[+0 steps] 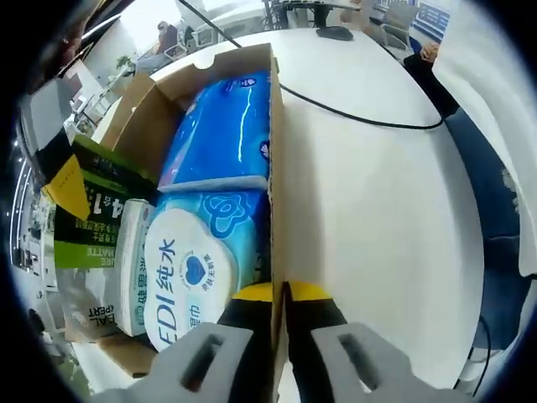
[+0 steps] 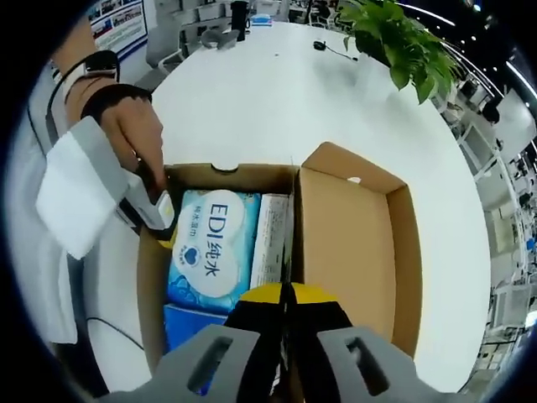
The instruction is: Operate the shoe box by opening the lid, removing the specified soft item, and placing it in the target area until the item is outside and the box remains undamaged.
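Left gripper (image 1: pixel 281 336), at the bottom centre of the left gripper view, is clenched on the side wall of the shoe box (image 1: pixel 275 168), one jaw inside, one outside. Right gripper (image 2: pixel 285 336), bottom centre of its own view, is likewise clenched on the cardboard edge where the opened lid (image 2: pixel 348 243) hinges.

Inside the box, the wet wipes pack (image 2: pixel 210 243) lies just up and left of the right gripper, its long axis running away along the box; the left gripper (image 2: pixel 159 214) sits at its far corner, touching or nearly so. Judged nearer: the left.

Beyond it, the left gripper view shows a blue tissue pack (image 1: pixel 222 126). A plant (image 2: pixel 394 42) appears upper right in the right gripper view.
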A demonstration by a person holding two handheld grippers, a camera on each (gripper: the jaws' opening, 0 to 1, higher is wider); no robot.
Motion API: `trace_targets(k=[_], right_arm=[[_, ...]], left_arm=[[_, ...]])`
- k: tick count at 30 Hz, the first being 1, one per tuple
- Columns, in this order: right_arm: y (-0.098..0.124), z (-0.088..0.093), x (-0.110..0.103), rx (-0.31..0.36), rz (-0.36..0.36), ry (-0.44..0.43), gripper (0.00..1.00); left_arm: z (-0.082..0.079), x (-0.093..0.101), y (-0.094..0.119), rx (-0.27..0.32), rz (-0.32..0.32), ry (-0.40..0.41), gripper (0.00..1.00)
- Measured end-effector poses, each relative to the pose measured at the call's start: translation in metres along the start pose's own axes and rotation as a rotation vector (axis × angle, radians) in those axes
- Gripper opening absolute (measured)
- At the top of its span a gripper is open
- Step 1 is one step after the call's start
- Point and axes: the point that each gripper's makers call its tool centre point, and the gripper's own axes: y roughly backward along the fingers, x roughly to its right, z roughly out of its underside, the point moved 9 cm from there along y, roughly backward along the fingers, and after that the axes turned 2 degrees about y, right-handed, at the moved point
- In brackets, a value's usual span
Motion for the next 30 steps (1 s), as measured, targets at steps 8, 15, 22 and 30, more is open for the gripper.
trace_targets(k=[8,15,22,30], right_arm=[[0.009,-0.005,-0.003,-0.008,0.018,0.057,0.0],[0.023,-0.011,-0.004,-0.013,0.052,0.097,0.0],[0.037,-0.014,-0.008,0.004,0.073,0.093,0.0],[0.055,-0.017,-0.011,0.015,0.103,0.112,0.0]], left_arm=[[0.0,-0.001,0.0,-0.002,-0.001,-0.001,0.02],[0.0,0.0,0.001,-0.003,-0.002,-0.002,0.02],[0.0,0.0,0.001,-0.003,-0.002,-0.003,0.02],[0.001,0.0,0.0,-0.003,-0.001,-0.003,0.02]])
